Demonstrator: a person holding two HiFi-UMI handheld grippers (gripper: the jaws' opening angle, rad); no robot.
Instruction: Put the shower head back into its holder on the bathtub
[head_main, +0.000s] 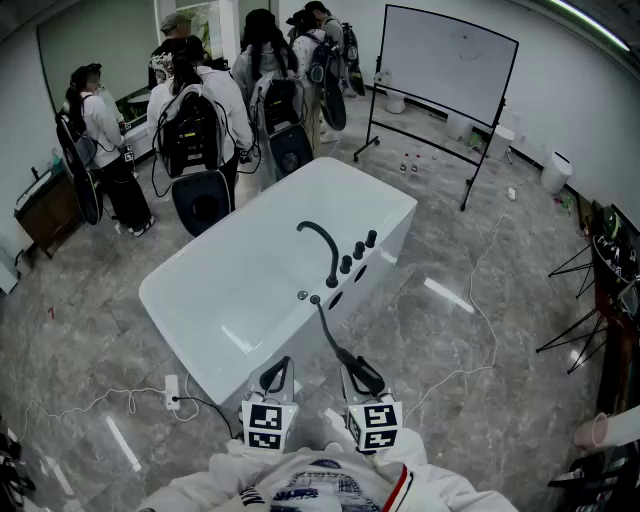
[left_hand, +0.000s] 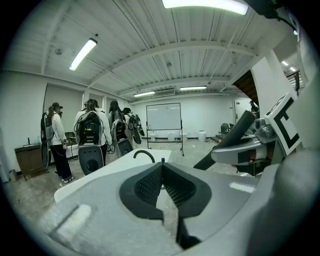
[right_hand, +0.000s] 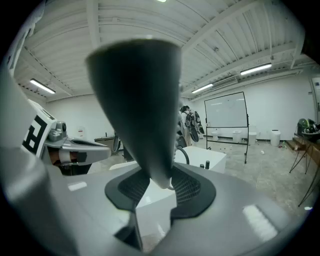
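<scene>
Grey marble floor (head_main: 430, 240); white bathtub (head_main: 240, 300); whiteboard (head_main: 445, 65) behind.

The white rectangular bathtub (head_main: 230, 280) has a smooth, glossy shell; its black curved spout (head_main: 322, 243) looks matt. The dark tapered shower head (right_hand: 137, 90) is smooth and matt, the grey stone-look floor (head_main: 440, 250) polished

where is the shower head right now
The shower head is at bottom centre of the head view, clamped in the right tongs just off the tub's near end; its hose runs to the rim near the faucet.
</scene>
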